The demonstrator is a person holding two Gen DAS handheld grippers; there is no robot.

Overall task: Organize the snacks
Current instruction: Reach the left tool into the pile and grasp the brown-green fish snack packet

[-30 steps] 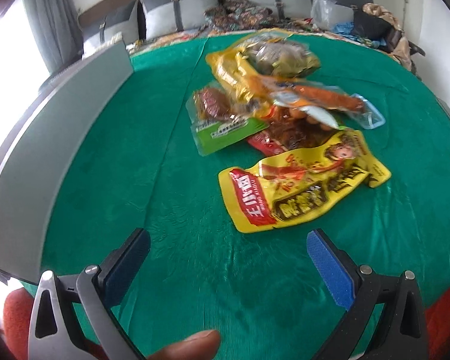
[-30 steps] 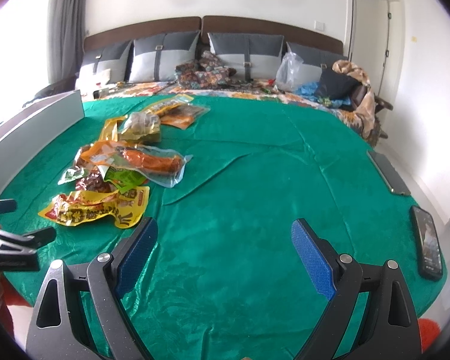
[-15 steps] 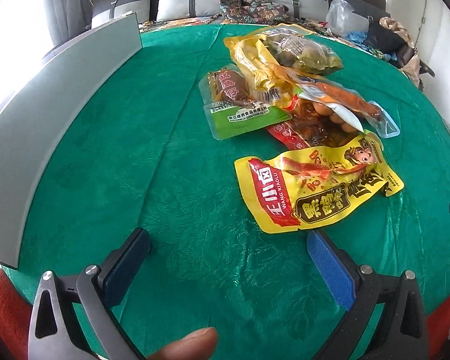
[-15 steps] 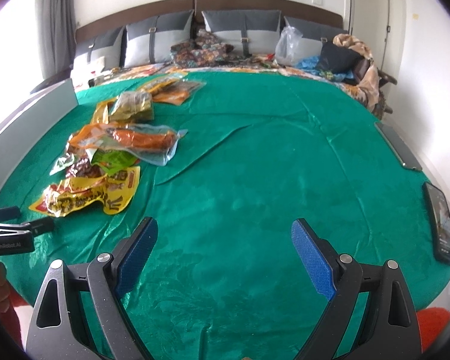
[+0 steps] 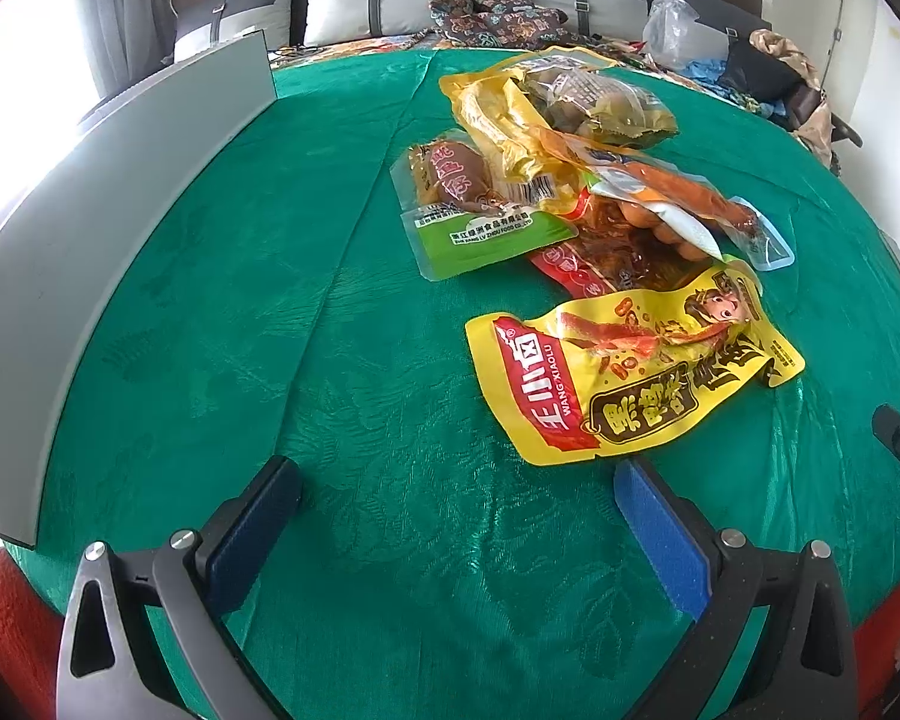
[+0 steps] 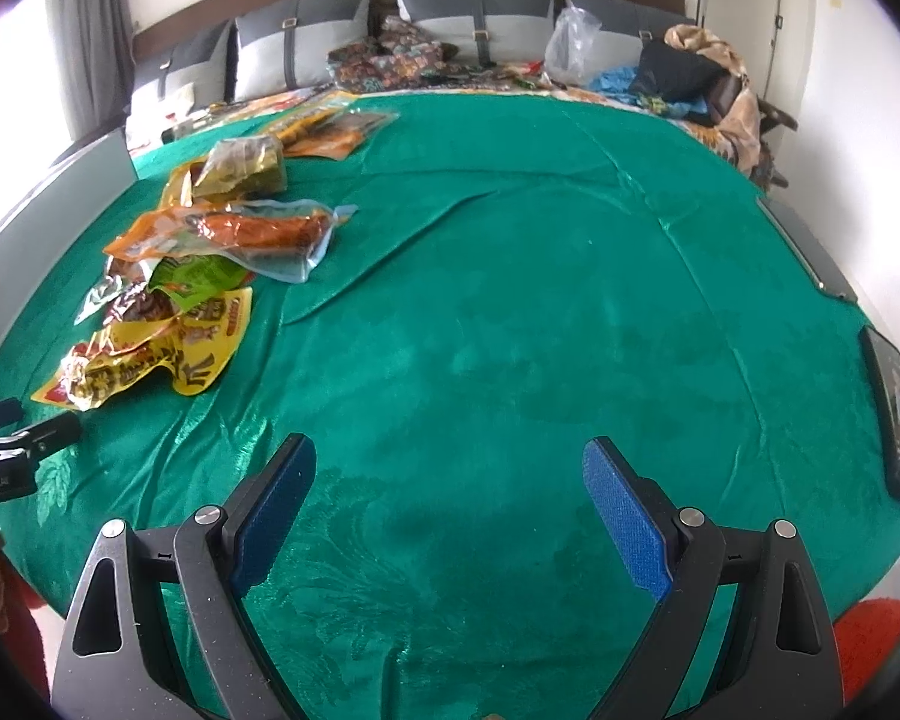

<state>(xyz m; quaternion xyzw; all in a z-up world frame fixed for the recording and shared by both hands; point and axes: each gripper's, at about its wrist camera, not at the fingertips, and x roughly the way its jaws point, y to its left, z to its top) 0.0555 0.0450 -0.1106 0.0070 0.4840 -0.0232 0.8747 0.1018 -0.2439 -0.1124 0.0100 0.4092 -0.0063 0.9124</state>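
Note:
A pile of snack packets lies on the green tablecloth (image 5: 330, 360). Nearest in the left wrist view is a yellow and red packet (image 5: 624, 366). Behind it lie a green-bottomed packet (image 5: 480, 210), a clear packet with an orange sausage (image 5: 684, 192) and a yellow packet of brown pieces (image 5: 570, 102). My left gripper (image 5: 456, 486) is open and empty, just in front of the yellow packet. My right gripper (image 6: 450, 468) is open and empty over bare cloth, right of the pile (image 6: 192, 276). The left gripper shows at the right wrist view's left edge (image 6: 18, 432).
A long grey box wall (image 5: 108, 192) runs along the table's left side. Two phones (image 6: 894, 414) lie at the right edge. More packets (image 6: 330, 126) lie at the far side. A bed with pillows and clutter stands behind the table.
Both grippers have moved forward over the table. The yellow packet now lies closer to my left gripper. Both stay open.

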